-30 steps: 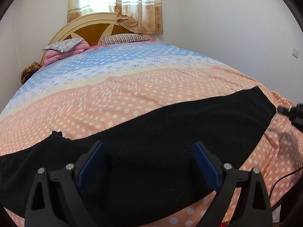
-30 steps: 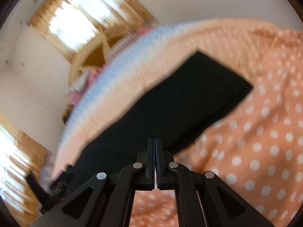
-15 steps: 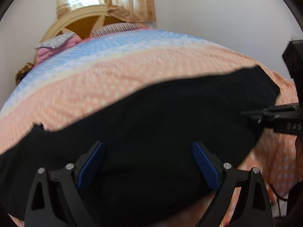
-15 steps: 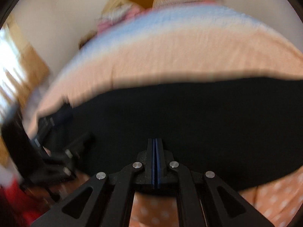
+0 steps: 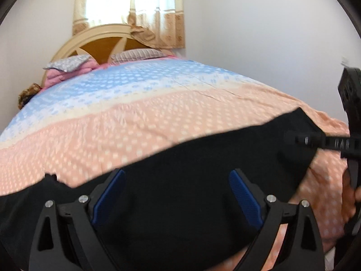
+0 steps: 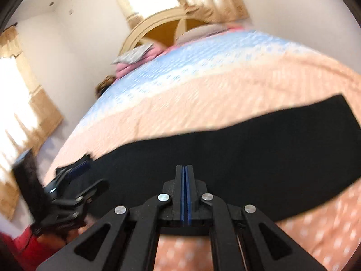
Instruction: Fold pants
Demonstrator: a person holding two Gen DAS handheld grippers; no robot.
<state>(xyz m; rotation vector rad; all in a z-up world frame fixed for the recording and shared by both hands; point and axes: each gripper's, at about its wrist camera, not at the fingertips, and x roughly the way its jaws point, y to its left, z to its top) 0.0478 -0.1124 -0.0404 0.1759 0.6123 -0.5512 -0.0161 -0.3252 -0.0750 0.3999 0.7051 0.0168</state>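
A pair of black pants lies stretched in a long flat band across the near, peach polka-dot end of a bedspread, with both handheld tongs poised over it. At far left in the left wrist view, the garment's ragged end runs out past the left gripper, whose blue-padded fingers stand spread wide with only dark cloth showing between and beneath them; nothing is pinched. Straight ahead of those tongs the pants fill the foreground, and beyond them the bedspread turns from peach to blue toward the pillows and arched wooden headboard under a curtained window. To the right, the garment ends in a squared edge, where the right gripper reaches in from the side, just above the cloth. In its own blurred view, its fingers are pressed together with no fabric seen between them, and the pants lie just ahead and to both sides of the tips. The step in hand appears to be setting up a fold of the flattened pants, with no hold taken yet. The next move likely calls for each tong to open over an edge, close on the cloth, and carry one end across onto the other.
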